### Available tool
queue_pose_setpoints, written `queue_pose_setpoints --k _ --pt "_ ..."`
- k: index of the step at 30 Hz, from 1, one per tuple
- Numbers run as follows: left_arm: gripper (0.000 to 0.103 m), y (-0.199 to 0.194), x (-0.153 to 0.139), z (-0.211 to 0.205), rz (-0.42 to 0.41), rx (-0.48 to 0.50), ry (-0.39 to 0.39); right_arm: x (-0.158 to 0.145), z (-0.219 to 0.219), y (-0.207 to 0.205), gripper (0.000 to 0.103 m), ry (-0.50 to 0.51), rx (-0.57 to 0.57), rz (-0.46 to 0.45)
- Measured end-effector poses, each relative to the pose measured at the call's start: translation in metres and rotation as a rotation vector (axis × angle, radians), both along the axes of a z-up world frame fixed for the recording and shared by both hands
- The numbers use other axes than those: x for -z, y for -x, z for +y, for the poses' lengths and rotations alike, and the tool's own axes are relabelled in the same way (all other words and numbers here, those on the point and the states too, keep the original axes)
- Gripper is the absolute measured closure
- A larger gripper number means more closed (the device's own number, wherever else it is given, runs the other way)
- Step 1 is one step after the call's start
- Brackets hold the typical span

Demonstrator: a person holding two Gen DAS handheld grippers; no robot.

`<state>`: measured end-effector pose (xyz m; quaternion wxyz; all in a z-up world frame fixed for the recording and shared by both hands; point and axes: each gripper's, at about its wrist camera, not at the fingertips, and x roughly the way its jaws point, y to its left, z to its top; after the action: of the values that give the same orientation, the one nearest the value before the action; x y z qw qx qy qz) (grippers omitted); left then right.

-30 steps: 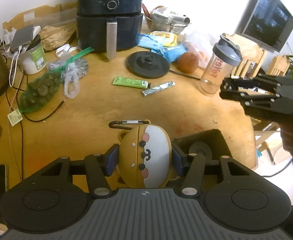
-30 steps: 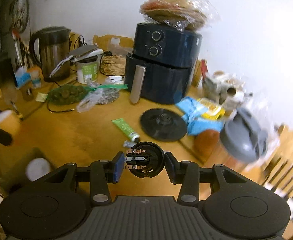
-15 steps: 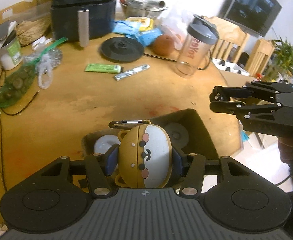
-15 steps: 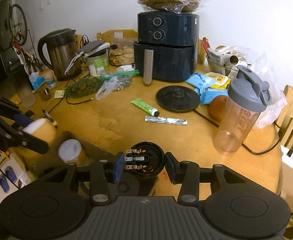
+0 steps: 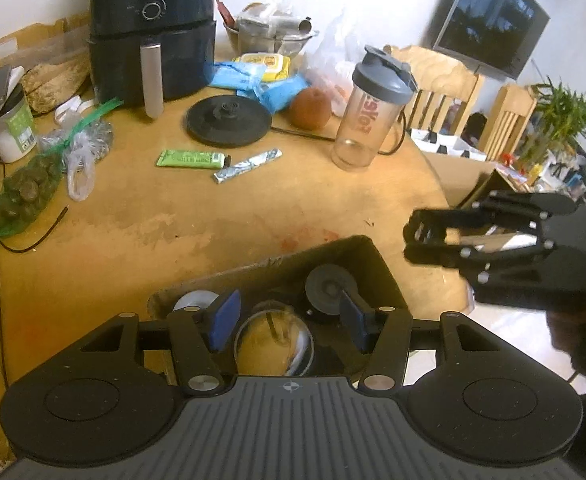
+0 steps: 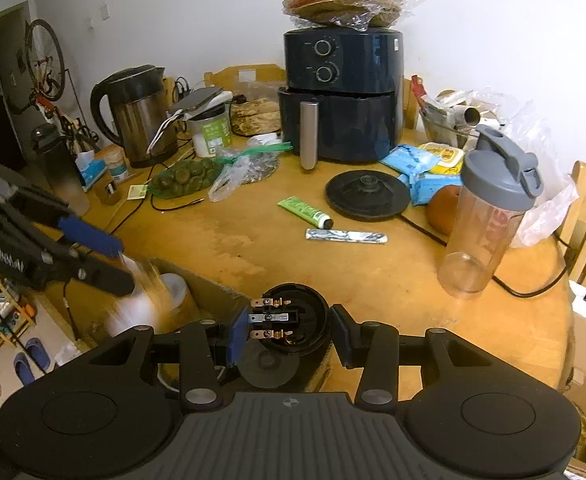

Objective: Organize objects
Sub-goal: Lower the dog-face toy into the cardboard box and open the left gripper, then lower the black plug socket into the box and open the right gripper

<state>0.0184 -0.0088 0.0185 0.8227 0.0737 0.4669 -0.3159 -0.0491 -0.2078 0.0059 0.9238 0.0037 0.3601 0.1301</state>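
Beyond my work area I see a black air fryer by the wall with a bag of flatbreads on top. A kettle stands to its left in the right view, with a bicycle in the doorway beyond. In the left view I see a TV, wooden chairs and a plant

Blurred case, perhaps falling, below tool.

My left hand-held gripper is matte black: ribbed grey housing with a small crosshair mark, two round discs, silver screws, blue finger pads. My right hand-held gripper looks identical.
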Motion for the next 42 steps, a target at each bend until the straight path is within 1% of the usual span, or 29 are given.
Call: queue_pose_setpoints --k 11,19,28,32,33,34,35,36,37,39,41,42 --pt "0.049 0.001 -0.006 0.013 -0.014 -0.063 0.002 -0.004 0.013 0.0 0.056 0.0 -0.082 0.001" --pt "0.049 0.008 -0.007 0.026 -0.012 -0.106 0.0 -0.009 0.016 -0.001 0.056 -0.005 -0.113 0.001" --pt "0.049 0.016 -0.008 0.036 -0.002 -0.145 0.004 0.001 0.013 0.004 0.056 -0.006 -0.16 0.061" --pt "0.049 0.019 -0.008 0.039 0.0 -0.156 0.004 0.011 0.016 0.004 0.055 -0.02 -0.197 0.109" --pt "0.049 0.019 -0.008 0.04 -0.002 -0.16 0.008 0.013 0.015 0.003 0.052 -0.026 -0.201 0.117" --pt "0.049 0.019 -0.009 0.041 -0.004 -0.164 0.01 0.015 0.014 0.003 0.036 -0.035 -0.197 0.119" --pt "0.049 0.019 -0.009 0.041 -0.007 -0.169 0.011 0.015 0.013 0.003 0.026 -0.045 -0.192 0.115" --pt "0.049 0.019 -0.01 0.042 -0.01 -0.175 0.013 0.014 0.01 0.003 0.012 -0.062 -0.187 0.107" --pt "0.049 0.019 -0.011 0.042 -0.014 -0.179 0.015 0.012 0.007 0.002 0.007 -0.082 -0.181 0.102" --pt "0.049 0.018 -0.011 0.042 -0.018 -0.186 0.016 0.008 0.002 -0.003 0.004 -0.1 -0.17 0.099" --pt "0.049 0.017 -0.012 0.042 -0.021 -0.189 0.017 0.004 -0.002 -0.008 0.0 -0.089 -0.149 0.091" --pt "0.049 0.016 -0.012 0.041 -0.024 -0.189 0.016 0.002 -0.003 -0.011 0.0 -0.078 -0.141 0.084"
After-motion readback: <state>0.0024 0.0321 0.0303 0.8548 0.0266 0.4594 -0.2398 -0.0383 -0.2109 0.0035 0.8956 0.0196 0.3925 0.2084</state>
